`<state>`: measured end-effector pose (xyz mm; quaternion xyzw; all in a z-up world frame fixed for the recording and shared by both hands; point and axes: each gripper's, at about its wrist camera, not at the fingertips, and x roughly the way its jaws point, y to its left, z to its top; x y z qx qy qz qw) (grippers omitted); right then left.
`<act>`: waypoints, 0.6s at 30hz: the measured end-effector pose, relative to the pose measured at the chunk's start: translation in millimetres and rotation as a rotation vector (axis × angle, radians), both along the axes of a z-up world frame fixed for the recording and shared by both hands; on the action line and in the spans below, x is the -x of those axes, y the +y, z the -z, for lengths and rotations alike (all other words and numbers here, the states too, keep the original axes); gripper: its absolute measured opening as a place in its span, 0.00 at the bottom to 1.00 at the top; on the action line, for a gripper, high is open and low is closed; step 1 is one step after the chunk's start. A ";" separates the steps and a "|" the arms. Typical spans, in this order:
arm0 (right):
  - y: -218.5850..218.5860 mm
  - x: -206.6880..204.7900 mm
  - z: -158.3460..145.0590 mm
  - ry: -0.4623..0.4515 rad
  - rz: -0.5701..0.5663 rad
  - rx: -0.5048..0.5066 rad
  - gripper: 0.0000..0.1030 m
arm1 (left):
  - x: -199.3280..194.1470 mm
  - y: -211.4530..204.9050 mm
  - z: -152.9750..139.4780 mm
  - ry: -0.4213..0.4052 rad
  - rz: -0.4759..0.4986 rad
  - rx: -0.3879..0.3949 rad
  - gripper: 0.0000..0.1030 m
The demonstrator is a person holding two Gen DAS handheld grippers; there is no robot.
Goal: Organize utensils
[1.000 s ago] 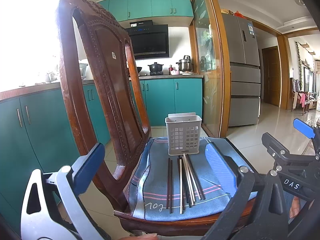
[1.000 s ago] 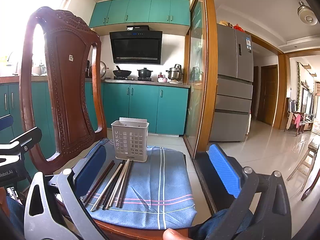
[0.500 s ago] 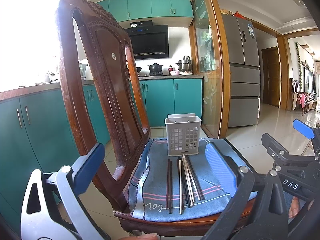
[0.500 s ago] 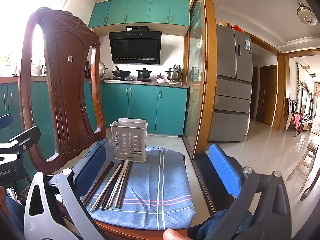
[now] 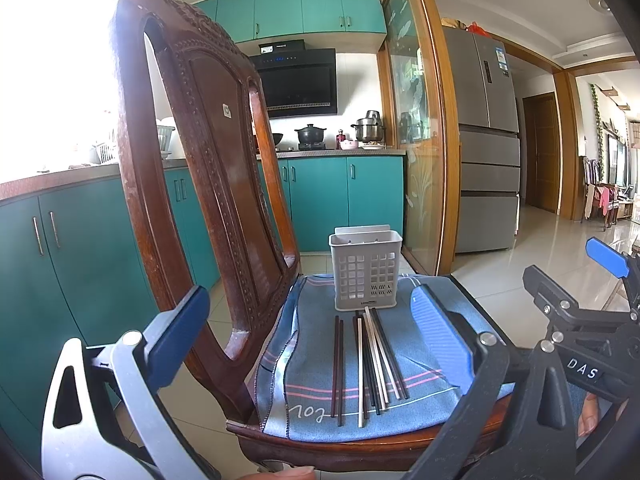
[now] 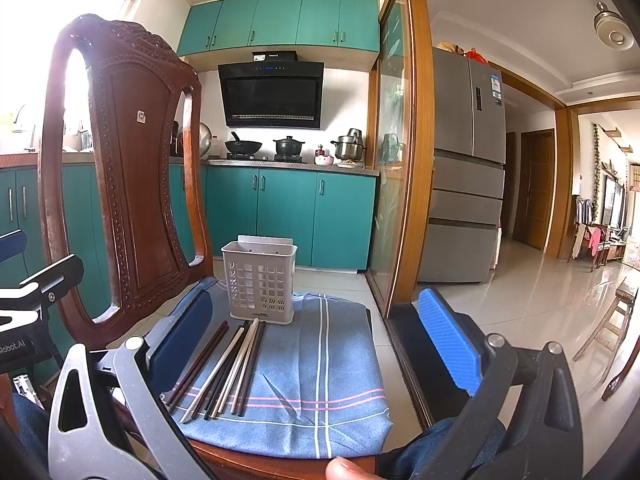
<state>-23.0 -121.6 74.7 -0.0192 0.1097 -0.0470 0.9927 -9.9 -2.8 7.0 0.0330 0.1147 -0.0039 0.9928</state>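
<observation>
Several chopsticks (image 5: 370, 360) (image 6: 224, 364), some dark and some pale, lie side by side on a blue striped cloth (image 5: 416, 396) (image 6: 320, 380) covering a chair seat. Just behind them stands an empty grey perforated utensil holder (image 5: 366, 268) (image 6: 260, 280), upright. My left gripper (image 5: 308, 340) hangs open in front of the seat, its blue pads wide on either side of the chopsticks. My right gripper (image 6: 316, 340) is open too, level with the seat's front edge and nothing between its fingers. The right gripper's black frame (image 5: 580, 332) shows at the right of the left wrist view.
The carved wooden chair back (image 5: 208, 168) (image 6: 120, 168) rises on the left of the seat. Teal cabinets (image 6: 288, 216) line the kitchen behind, and a wooden-framed glass door (image 6: 400, 152) stands to the right. A person's fingertip (image 6: 348, 470) and denim-clad legs (image 6: 440, 440) sit at the bottom edge.
Both views have drifted very slightly; the chopsticks and the holder have not moved, and both grippers stay open.
</observation>
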 end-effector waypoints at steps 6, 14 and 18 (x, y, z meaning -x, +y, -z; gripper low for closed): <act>0.9 -0.2 0.8 0.003 0.000 0.001 0.98 | -1.2 -0.4 1.3 0.006 0.000 -0.001 0.97; 0.6 -0.3 0.5 0.002 0.000 -0.001 0.98 | -3.2 -1.2 1.2 0.011 0.002 0.000 0.97; 0.8 0.2 1.6 0.000 0.000 0.003 0.98 | -3.2 -0.9 1.2 0.010 0.002 0.001 0.97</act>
